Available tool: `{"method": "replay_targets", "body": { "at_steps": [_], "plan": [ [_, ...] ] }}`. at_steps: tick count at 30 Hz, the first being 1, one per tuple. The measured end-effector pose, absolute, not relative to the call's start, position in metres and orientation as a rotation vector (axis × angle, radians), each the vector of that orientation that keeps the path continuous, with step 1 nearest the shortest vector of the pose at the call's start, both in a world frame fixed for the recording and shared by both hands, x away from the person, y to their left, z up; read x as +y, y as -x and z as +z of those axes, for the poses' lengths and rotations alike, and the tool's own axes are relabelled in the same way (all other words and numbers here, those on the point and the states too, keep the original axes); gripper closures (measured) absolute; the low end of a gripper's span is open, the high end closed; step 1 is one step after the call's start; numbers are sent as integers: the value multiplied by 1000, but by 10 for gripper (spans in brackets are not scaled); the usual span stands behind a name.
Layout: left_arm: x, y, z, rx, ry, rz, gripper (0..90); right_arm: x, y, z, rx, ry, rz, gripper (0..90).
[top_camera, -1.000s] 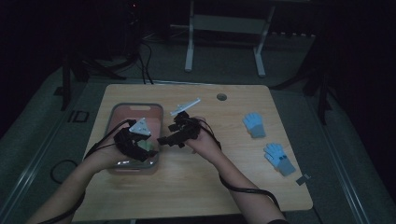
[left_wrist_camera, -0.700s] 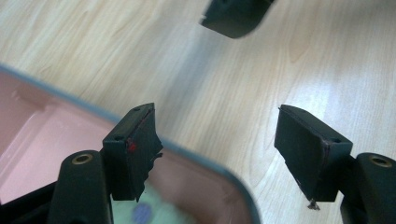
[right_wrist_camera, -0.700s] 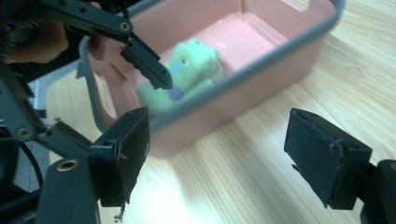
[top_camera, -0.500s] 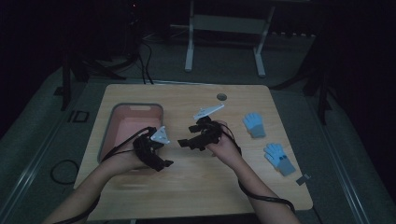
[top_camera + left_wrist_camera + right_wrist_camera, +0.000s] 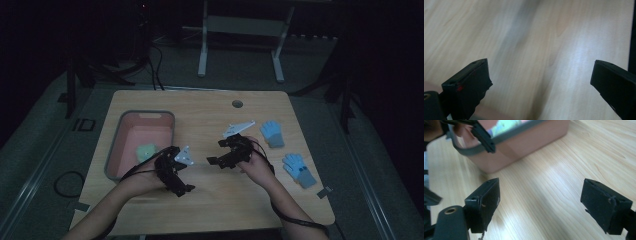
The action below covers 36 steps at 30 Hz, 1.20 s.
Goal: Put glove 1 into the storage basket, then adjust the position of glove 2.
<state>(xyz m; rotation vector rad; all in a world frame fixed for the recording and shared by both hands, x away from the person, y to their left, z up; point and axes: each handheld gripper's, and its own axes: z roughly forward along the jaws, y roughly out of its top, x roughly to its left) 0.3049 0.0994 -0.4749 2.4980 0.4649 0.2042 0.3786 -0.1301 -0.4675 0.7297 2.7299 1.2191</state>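
Pink bin (image 5: pixel 129 145) w/ grey rim; pale green item (image 5: pixel 146 151) inside; blue gloves (image 5: pixel 271 132); light wood table (image 5: pixel 210 205).

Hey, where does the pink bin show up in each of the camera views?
High view: pink bin sits left of centre on the wooden table, beside the left gripper.
Left gripper view: bare tabletop between open jaws.
Right gripper view: the bin fills the upper left.
Shared landmark: the wooden table.

A wooden bench (image 5: pixel 210 115) carries a pink bin (image 5: pixel 121 145) with a grey rim at its left, a pale green thing (image 5: pixel 146 151) inside. Two blue gloves (image 5: pixel 271 133) (image 5: pixel 299 170) lie near the right edge, well apart from the bin
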Motion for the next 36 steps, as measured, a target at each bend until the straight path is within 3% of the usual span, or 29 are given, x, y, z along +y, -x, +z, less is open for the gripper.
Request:
{"method": "replay_targets", "body": {
  "at_steps": [17,28,36],
  "plan": [
    [69,-287,-506,344,-2539,208,47,-189,-366,-479,2698,-805,1215,139],
    [65,-285,-517,366,-2548,202,47,-222,-360,-492,2611,-948,1139,113],
    [62,-283,-521,352,-2563,201,47,-255,-364,-492,2528,-1025,1094,235]
  ]
}}
